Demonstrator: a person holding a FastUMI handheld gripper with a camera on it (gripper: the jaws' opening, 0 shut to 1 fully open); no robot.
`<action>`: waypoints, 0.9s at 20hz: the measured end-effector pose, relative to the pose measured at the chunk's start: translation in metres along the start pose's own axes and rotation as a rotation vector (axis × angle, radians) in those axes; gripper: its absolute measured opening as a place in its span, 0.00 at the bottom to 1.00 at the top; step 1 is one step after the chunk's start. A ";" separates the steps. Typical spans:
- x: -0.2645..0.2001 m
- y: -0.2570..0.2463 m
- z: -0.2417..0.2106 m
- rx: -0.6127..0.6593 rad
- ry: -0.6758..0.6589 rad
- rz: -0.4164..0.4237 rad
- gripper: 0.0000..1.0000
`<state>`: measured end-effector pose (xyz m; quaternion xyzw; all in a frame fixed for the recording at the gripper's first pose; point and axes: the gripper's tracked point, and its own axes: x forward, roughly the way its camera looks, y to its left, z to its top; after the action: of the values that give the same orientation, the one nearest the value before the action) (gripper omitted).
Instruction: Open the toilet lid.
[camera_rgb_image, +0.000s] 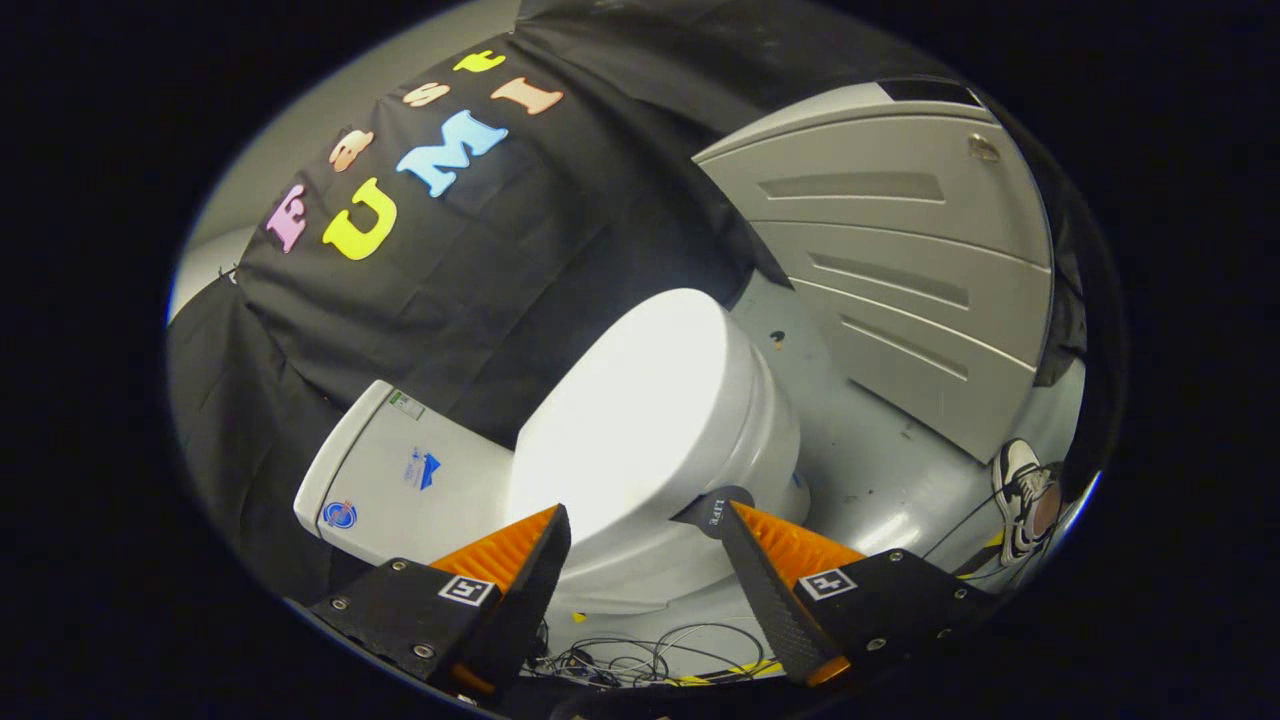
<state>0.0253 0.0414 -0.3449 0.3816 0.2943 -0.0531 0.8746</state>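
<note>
The white toilet (690, 470) stands on the grey floor, seen tilted, with its tank (400, 480) against the black cloth wall. Its glossy white lid (640, 400) lies flat down on the bowl. A small dark tab (712, 508) sticks out from the lid's rim right beside one fingertip. My gripper (642, 518) is open, close above the toilet's side. The lid's edge and the bowl's flank show in the gap between the fingers, and I cannot tell whether either finger touches them.
A grey ribbed panel (880, 270) stands beyond the toilet. A person's shoe (1020, 490) rests on the grey floor (860, 440) beside that panel. Loose cables (650, 660) lie on the floor under my fingers, near the toilet's base.
</note>
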 end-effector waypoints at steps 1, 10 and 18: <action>0.005 -0.006 -0.003 0.021 0.012 -0.004 0.95; 0.029 -0.041 -0.018 0.245 0.025 -0.026 0.94; 0.054 -0.044 -0.009 0.580 -0.065 0.098 0.79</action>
<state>0.0518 0.0243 -0.4079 0.6274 0.2198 -0.1050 0.7396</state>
